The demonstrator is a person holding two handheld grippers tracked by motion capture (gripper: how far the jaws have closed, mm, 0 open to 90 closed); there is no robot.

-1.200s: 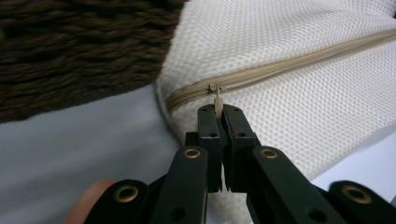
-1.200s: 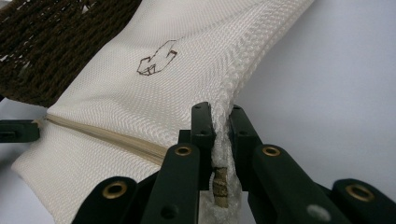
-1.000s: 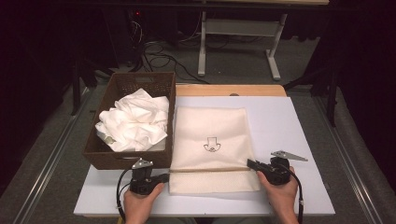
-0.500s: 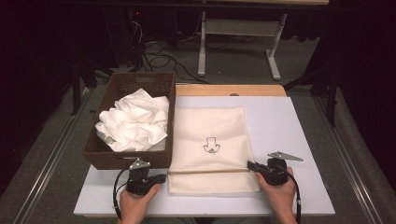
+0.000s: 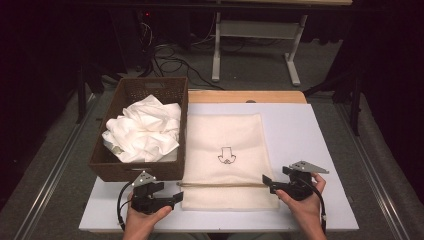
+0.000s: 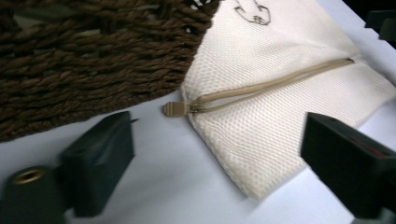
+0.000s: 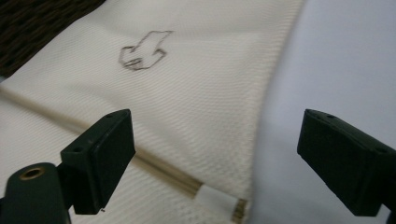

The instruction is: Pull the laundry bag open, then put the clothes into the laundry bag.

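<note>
A cream mesh bag with a small black drawing lies flat on the white table. Its tan zipper runs across near the front edge. My left gripper sits at the zipper's left end. Its jaws have just been opening and stand wide, with the zipper pull lying free ahead of the left gripper. My right gripper is at the zipper's right end. Its jaws have also just been opening. In the right gripper view the right gripper stands apart over the bag's edge, pressing on nothing.
A brown wicker basket holding crumpled white cloths stands against the bag's left side. A wooden board lies along the table's far edge. Beyond it are a metal frame and cables on the floor.
Both pairs of jaws were closed at the two ends of the zipper line and now stand apart. The hands have hardly moved, and the bag lies as before.
</note>
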